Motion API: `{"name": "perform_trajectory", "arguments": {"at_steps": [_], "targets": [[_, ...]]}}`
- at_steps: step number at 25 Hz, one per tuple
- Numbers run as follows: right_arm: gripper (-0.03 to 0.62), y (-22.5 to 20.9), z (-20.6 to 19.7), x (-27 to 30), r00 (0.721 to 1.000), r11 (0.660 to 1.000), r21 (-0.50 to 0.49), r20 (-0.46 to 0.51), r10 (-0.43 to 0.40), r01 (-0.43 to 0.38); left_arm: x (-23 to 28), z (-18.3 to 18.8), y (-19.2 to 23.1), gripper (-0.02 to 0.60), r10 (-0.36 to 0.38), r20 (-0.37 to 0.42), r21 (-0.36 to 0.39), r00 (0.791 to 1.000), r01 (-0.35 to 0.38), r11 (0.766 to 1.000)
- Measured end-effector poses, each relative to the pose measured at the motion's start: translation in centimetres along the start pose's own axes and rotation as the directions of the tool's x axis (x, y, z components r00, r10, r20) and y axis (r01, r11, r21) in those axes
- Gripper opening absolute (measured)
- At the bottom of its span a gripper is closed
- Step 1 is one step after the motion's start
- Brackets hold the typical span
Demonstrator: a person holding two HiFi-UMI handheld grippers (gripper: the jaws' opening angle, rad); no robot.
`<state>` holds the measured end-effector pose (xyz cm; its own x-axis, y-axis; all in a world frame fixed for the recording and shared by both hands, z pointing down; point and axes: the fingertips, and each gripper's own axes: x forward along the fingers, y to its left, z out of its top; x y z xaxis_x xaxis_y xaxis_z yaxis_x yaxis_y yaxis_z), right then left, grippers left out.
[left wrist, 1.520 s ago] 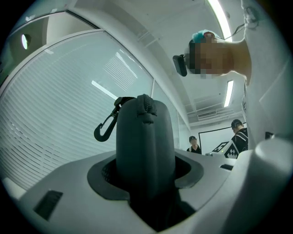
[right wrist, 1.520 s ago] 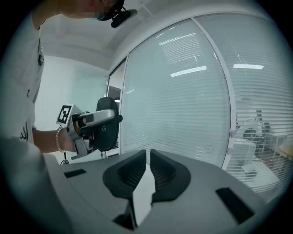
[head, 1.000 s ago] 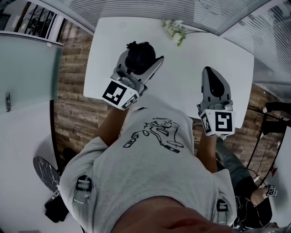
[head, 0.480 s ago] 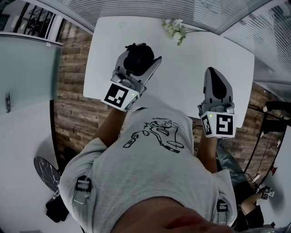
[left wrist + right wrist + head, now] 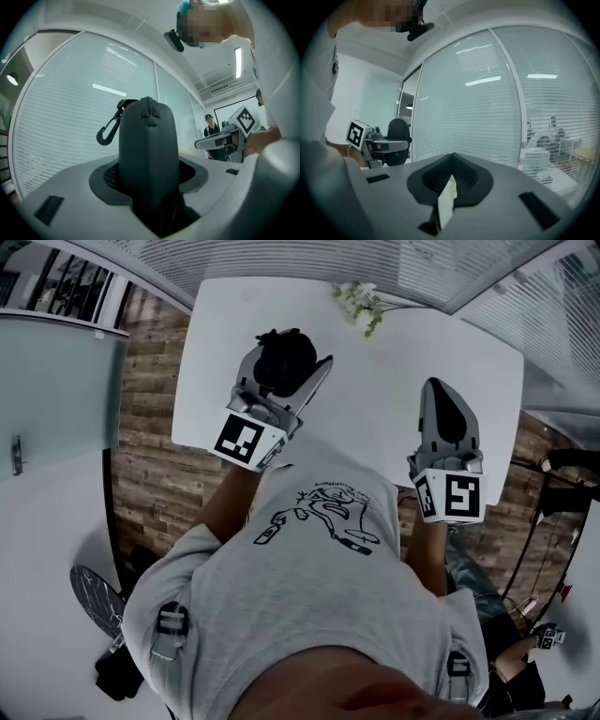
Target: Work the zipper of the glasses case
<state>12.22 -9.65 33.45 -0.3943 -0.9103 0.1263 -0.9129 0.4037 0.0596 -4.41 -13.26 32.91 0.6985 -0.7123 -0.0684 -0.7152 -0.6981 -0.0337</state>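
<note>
Jaws of the left gripper (image 5: 291,351) are clamping the black glasses case (image 5: 147,150) from both sides, gripping its near part while the rounded far end is sticking out beyond them. The zipper (image 5: 148,107) is running over that far end along the middle seam, and a black clip hook (image 5: 108,131) is dangling off the case's left side. From above, the case is sitting over the left half of the white table (image 5: 375,381); I cannot tell whether it is touching the top.

Over on the right side of the table, the right gripper (image 5: 439,390) is pointing forward, well apart from the case, with its jaws pressed tight together. A pale sliver is showing at their seam, and I cannot make out what it is.

A small spray of white flowers (image 5: 359,301) is lying at the table's far edge, between the two grippers and beyond them. Slatted blinds (image 5: 487,93) behind glass are filling the background.
</note>
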Motion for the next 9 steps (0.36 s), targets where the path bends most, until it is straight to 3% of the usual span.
{"name": "perform_trajectory", "arguments": {"at_steps": [9], "targets": [[0.003,-0.34,-0.46,0.32,1.0,1.0,0.002,-0.005,-0.003,0.003,0.42,-0.13,0.27,0.245,0.007,0.0,-0.013,1.0,-0.007,1.0]]}}
